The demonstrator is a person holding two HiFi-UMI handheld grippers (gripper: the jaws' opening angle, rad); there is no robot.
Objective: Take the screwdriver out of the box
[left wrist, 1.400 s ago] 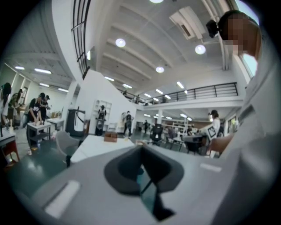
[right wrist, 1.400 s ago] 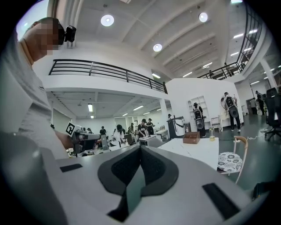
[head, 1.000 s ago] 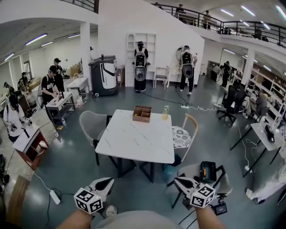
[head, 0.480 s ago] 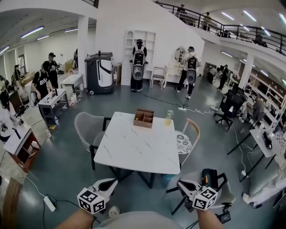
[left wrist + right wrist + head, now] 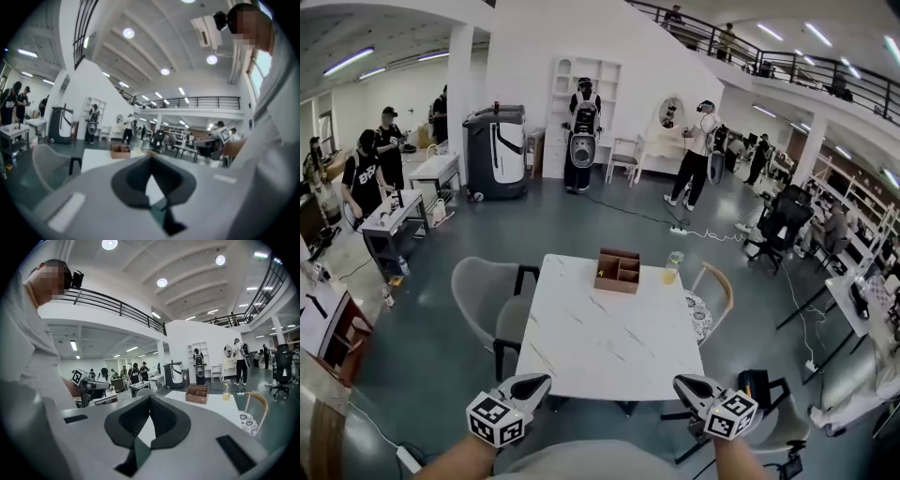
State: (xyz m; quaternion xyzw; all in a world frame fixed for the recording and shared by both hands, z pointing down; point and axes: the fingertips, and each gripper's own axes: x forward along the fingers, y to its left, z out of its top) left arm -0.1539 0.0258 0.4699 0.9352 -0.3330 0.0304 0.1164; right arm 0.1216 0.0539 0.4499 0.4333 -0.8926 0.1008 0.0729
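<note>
Your left gripper has its jaws closed tip to tip with nothing between them, and so does your right gripper. Both are low at the near edge of the table, with your forearms cut off by the frame bottom. The box sits well ahead of both grippers, roughly between their lines, at the far end of the table. You can see its dividers, but the screwdriver can't be made out at this range. In the left gripper view the box is blurred. A bottle stands just right of the box.
</note>
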